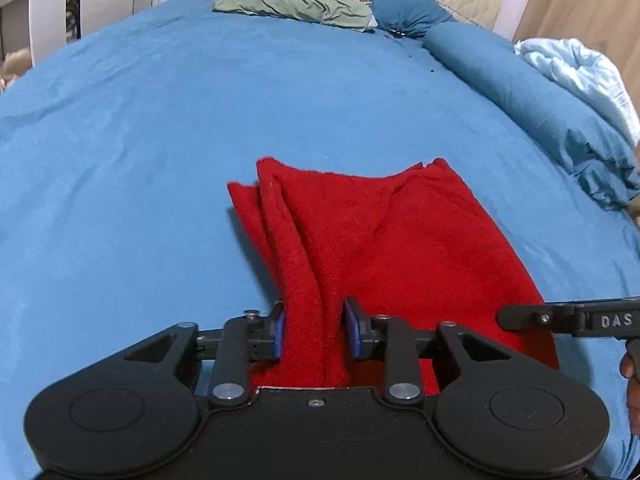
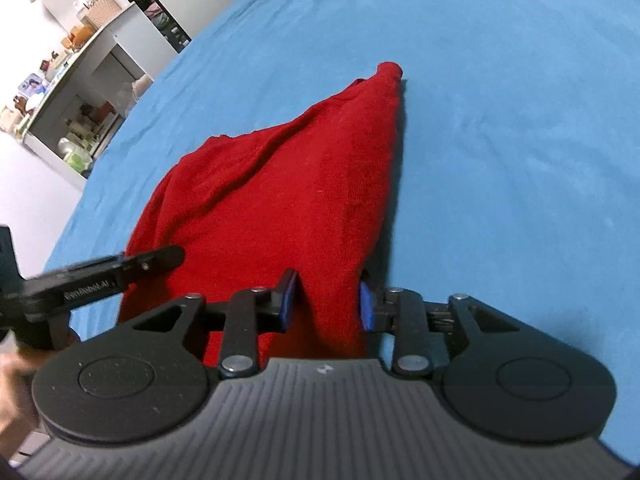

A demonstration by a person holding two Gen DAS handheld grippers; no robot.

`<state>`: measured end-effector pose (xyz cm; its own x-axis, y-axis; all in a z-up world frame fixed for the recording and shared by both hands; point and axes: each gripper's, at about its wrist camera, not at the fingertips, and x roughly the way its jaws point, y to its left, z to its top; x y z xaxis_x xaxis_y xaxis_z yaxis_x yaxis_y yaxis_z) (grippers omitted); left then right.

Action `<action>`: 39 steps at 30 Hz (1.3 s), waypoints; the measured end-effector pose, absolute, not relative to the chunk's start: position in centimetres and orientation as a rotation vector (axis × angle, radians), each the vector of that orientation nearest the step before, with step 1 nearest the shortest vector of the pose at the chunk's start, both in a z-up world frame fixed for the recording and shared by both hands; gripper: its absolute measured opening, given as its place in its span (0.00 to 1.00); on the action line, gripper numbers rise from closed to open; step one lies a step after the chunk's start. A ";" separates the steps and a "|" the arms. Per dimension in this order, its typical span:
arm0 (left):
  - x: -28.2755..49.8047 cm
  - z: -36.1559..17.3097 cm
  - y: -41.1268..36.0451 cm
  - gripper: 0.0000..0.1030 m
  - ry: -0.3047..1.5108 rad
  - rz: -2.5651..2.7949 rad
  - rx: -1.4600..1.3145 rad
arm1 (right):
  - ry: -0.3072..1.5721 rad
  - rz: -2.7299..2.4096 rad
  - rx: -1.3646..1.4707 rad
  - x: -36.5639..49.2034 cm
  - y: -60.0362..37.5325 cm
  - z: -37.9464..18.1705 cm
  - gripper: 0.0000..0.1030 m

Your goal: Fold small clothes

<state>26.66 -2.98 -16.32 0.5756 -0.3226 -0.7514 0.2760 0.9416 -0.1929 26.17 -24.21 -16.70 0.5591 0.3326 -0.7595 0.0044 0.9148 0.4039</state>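
A red knitted garment (image 1: 384,240) lies on the blue bed sheet (image 1: 160,140), its near edge raised. My left gripper (image 1: 314,330) is shut on the garment's near left edge, where several layers bunch between the blue pads. My right gripper (image 2: 328,304) is shut on the near right edge of the red garment (image 2: 288,184). The right gripper's finger (image 1: 568,320) shows at the right of the left wrist view. The left gripper's finger (image 2: 120,270) shows at the left of the right wrist view. The garment's far end rests on the sheet (image 2: 500,120).
A green cloth (image 1: 292,6), a dark blue pillow (image 1: 408,8), a rolled blue blanket (image 1: 532,96) and a pale blue quilt (image 1: 580,72) lie at the head and right side of the bed. White shelves (image 2: 80,92) with clutter stand beyond the bed's left edge.
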 end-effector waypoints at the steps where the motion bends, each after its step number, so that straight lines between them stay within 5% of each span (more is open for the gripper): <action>1: 26.2 -15.9 -3.2 0.45 0.877 -0.334 -0.038 | 0.948 0.193 0.366 25.8 -24.1 -16.2 0.71; 3: 25.2 -15.0 -2.9 0.81 0.828 -0.309 0.002 | 0.898 0.163 0.320 25.1 -24.7 -15.4 0.89; 5: 24.2 -14.7 -2.7 0.88 0.788 -0.271 0.049 | 0.863 0.124 0.278 25.0 -24.5 -15.2 0.97; 16: 25.1 -18.6 -1.4 0.90 0.912 -0.167 0.048 | 0.933 0.011 0.281 25.8 -25.9 -17.6 1.00; 23: 21.9 -10.5 -1.6 0.87 0.839 -0.159 0.070 | 0.779 0.004 0.249 20.9 -24.9 -7.6 1.00; 28: 16.6 -3.9 -0.9 0.95 0.804 -0.188 0.017 | 0.730 -0.047 0.197 14.0 -22.7 -1.0 1.00; 39: 5.1 0.6 -0.2 1.00 0.750 -0.183 0.071 | 0.776 -0.104 0.122 3.2 -18.2 2.3 1.00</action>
